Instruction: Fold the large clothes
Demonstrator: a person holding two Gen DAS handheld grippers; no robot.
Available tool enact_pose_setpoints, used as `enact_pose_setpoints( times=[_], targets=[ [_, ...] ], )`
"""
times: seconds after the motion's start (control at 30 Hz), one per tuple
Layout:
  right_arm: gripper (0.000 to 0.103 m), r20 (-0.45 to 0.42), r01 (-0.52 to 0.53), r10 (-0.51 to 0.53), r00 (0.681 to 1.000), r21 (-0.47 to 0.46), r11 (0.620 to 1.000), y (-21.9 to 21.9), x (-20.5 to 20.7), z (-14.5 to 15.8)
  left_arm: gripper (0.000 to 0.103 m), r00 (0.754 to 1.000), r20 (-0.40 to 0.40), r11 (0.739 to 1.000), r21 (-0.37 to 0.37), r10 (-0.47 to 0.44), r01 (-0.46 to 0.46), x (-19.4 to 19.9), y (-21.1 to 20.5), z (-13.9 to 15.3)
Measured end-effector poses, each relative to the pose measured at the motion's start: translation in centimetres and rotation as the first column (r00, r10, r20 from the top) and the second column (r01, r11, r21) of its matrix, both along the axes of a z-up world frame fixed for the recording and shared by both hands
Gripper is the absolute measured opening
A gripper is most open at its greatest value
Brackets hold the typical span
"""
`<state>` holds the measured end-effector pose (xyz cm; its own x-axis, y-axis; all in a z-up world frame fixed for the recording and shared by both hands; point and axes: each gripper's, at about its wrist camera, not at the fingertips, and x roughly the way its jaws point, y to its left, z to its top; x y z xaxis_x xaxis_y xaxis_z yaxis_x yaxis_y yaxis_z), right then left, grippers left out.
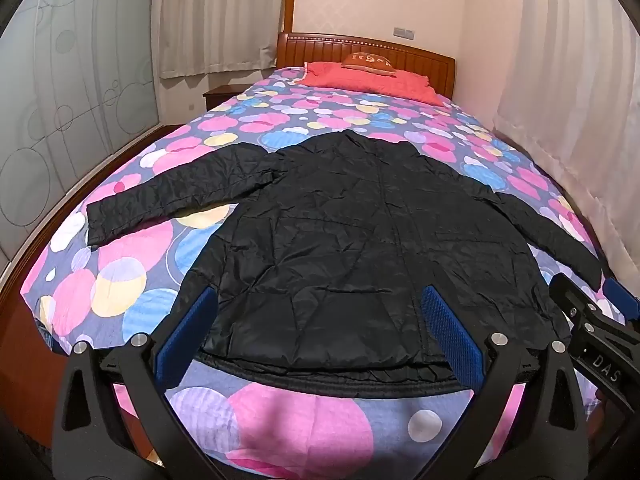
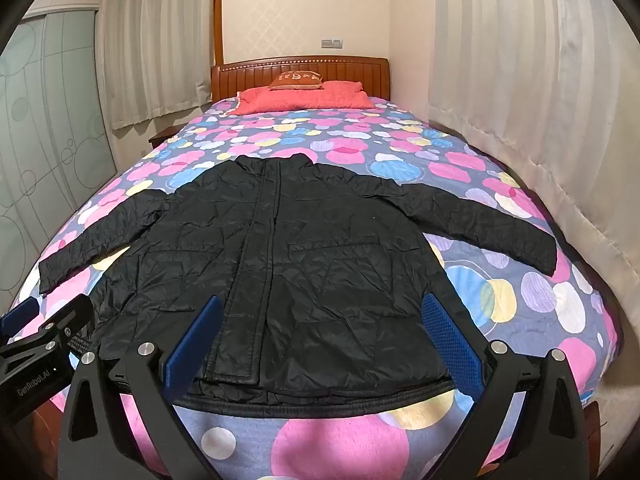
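A black quilted jacket [image 1: 352, 240] lies flat and front up on the bed, sleeves spread out to both sides, hem toward me. It also shows in the right wrist view [image 2: 320, 264]. My left gripper [image 1: 320, 320] is open and empty, hovering above the hem's left part. My right gripper [image 2: 320, 328] is open and empty, hovering above the hem's right part. The right gripper also shows at the right edge of the left wrist view [image 1: 600, 320]. The left gripper shows at the left edge of the right wrist view [image 2: 40, 332].
The bed [image 1: 312, 432] has a bedspread with pink, blue and yellow circles. A red pillow [image 1: 368, 80] and a small cushion [image 1: 370, 60] lie by the wooden headboard [image 1: 424, 58]. Curtains [image 2: 520, 120] hang along the right side. A glass wardrobe [image 1: 60, 120] stands left.
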<state>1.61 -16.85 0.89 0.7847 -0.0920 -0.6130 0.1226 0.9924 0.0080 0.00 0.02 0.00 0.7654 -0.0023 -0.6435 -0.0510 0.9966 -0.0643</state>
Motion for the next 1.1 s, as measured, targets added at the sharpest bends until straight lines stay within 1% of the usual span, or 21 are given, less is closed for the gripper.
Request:
enact_pose_setpoints(
  times=[1.1],
  targets=[
    [0.099,0.003,0.001,-0.001,1.000,0.000,1.000,0.08,-0.03,0.22,0.101,1.000,-0.006,1.000,-0.002,-0.001,0.001,0.03,0.00,0.00]
  ],
)
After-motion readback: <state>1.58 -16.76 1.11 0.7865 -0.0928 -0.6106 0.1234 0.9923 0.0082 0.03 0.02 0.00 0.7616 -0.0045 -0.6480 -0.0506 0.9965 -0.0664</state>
